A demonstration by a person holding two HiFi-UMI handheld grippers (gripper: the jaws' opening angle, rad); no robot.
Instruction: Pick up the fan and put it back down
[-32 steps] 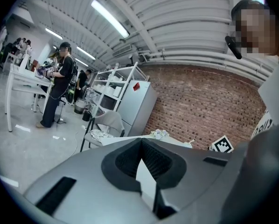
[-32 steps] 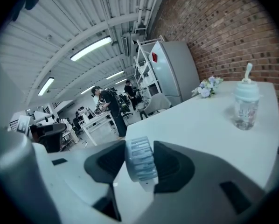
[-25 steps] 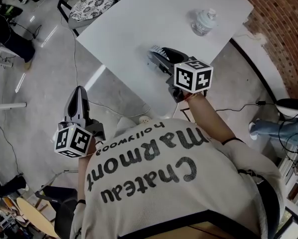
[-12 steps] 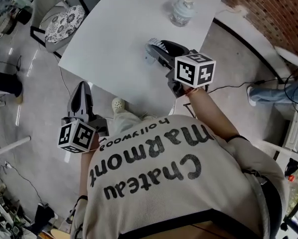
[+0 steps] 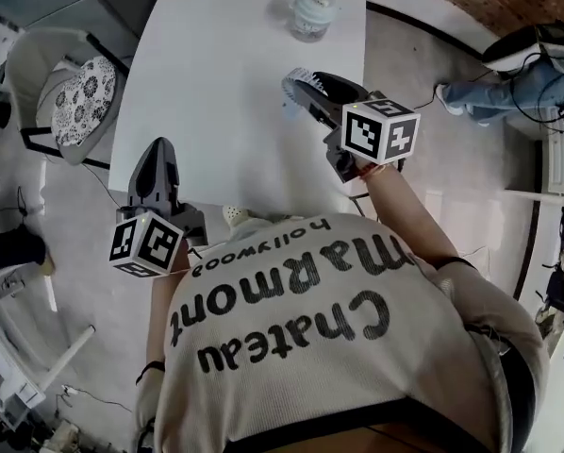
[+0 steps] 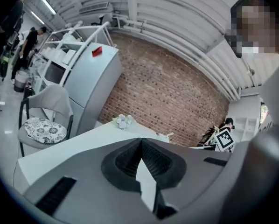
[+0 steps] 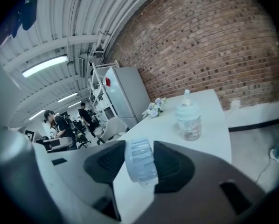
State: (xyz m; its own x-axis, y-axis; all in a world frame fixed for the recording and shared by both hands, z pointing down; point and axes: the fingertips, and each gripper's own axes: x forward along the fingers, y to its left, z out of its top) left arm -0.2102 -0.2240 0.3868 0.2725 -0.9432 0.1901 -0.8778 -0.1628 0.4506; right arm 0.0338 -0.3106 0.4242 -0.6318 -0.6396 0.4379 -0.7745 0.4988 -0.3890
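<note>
Pick-up done, put-down to come: we see the fan [image 5: 299,85] pinched in the right claw [image 5: 312,102]. The jaws stand part-way apart and press on either side of its pale ribbed body, above the near end of the white counter [image 5: 216,74]. From the tilt of the claw we judge the fan lifted clear rather than resting, though from overhead we cannot rule out contact with the top. The left claw [image 5: 157,154] hangs by the counter's near corner, its jaws closed tip to tip on nothing. We take it to be held aside because one claw is enough for so light a thing. A jar [image 5: 312,9] stands well apart at the far end, leaving bare top for the return. The person's shirt [image 5: 291,319] reads "Chateau Marmont hollywood". The jar's label is too small for us to read, and the marker cubes [image 5: 381,132] bear only black-and-white squares.
</note>
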